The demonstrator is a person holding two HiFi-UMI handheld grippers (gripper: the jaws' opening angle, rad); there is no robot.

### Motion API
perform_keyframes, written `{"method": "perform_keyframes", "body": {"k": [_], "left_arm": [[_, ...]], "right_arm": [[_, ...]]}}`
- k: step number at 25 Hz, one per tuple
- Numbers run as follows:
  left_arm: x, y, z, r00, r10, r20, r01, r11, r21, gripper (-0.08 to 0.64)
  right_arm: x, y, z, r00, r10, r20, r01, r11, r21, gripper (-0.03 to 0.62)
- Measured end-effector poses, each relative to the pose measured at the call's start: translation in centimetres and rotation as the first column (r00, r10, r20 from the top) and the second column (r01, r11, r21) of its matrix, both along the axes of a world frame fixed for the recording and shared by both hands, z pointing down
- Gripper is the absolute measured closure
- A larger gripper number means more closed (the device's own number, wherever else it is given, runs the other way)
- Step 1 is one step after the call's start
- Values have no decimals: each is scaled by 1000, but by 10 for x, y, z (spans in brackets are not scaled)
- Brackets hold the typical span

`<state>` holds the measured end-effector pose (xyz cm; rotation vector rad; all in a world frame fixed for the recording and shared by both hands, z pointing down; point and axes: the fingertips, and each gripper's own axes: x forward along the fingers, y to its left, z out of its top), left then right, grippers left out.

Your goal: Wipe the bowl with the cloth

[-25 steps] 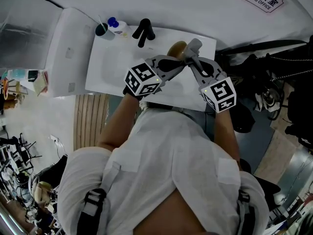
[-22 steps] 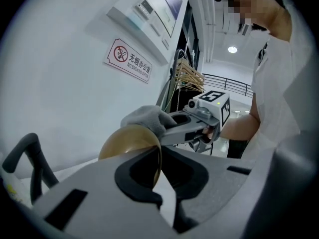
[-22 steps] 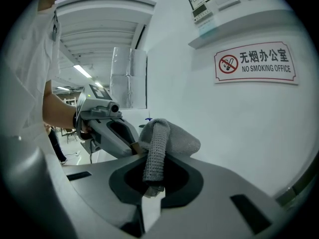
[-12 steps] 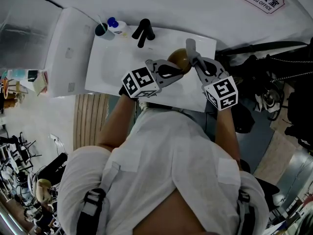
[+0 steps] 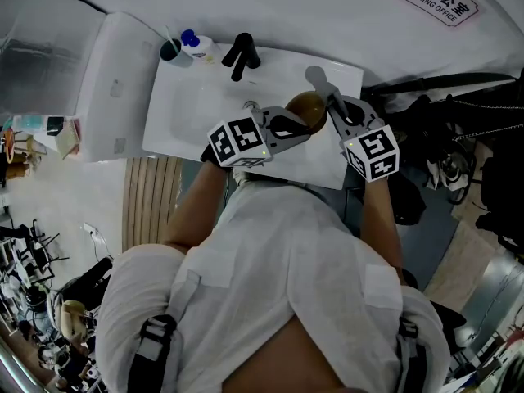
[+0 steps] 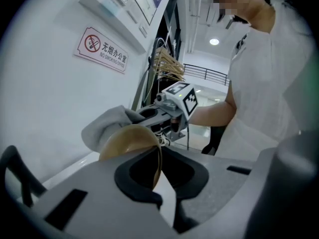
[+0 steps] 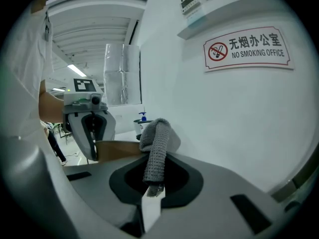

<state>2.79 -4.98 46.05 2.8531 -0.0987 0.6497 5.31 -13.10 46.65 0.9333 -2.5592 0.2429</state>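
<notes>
While the head view is showing only a brown sliver of the bowl, at three o'clock over the sink, the left gripper view is showing the left gripper pinching the bowl's rim. The right gripper is clamping the grey cloth, its lower end vanishing between the jaws; cloth-to-bowl contact is proving hard to judge.

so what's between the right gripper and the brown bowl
the grey knitted cloth, clamped in the right gripper, lies beside the brown bowl; right gripper view shows it
</notes>
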Motion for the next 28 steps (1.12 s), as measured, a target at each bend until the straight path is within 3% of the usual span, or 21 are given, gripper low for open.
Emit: {"method": "perform_keyframes", "body": {"k": [3, 8, 21, 28], "left_arm": [[-3, -12, 8, 997, -65, 34, 65, 998, 12, 537], [-5, -24, 10, 989, -146, 25, 145, 989, 9, 535], [-13, -44, 9, 960, -281, -4, 281, 960, -8, 537], [-14, -43, 7, 958, -285, -16, 285, 958, -21, 537]], "right_arm": [[-5, 2, -3, 1000, -15, 5, 15, 1000, 10, 554], [-11, 6, -7, 999, -30, 14, 30, 999, 22, 554], [-31, 32, -11, 994, -103, 44, 103, 995, 11, 554], [-35, 36, -11, 992, -115, 45, 114, 993, 23, 554]]}}
